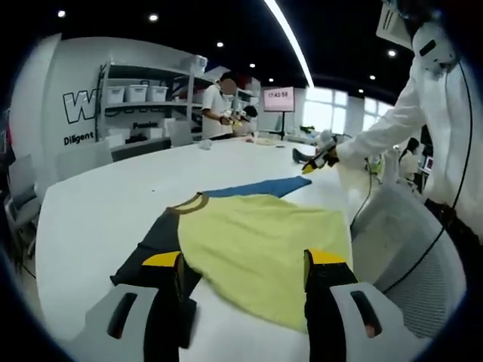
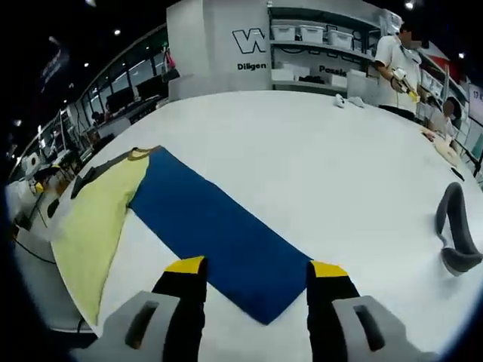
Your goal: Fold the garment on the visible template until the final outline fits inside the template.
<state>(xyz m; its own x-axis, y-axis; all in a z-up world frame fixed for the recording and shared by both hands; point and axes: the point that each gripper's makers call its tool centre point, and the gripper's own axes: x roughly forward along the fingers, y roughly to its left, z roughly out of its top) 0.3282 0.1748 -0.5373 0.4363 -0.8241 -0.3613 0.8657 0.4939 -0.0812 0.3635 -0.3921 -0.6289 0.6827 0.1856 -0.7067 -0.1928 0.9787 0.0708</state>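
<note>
White desk (image 2: pixel 302 158), large, in an open room with shelving (image 1: pixel 139 90) and a wall screen (image 1: pixel 278 99) behind. Yellow garment (image 1: pixel 256 249) lies flat on the desk, dark sleeve and brown neck trim at its far-left side in the left gripper view; it partly overlaps a blue template (image 2: pixel 219 234), whose long strip runs out past the garment. In the right gripper view the garment sits at the left end of the template, near the desk edge. Left gripper (image 1: pixel 243 275): fingers spread wide, nothing between them, yellow tips just above the near edge of the garment; contact unclear. Right gripper (image 2: pixel 258 280): fingers also spread wide, empty, tips to either side of the template's near corner. A person in white (image 1: pixel 423 113) stands at the desk's right side in the left gripper view, another stands at the far end. Grey curved object (image 2: pixel 456 230) rests on the desk, well apart from the template.
</note>
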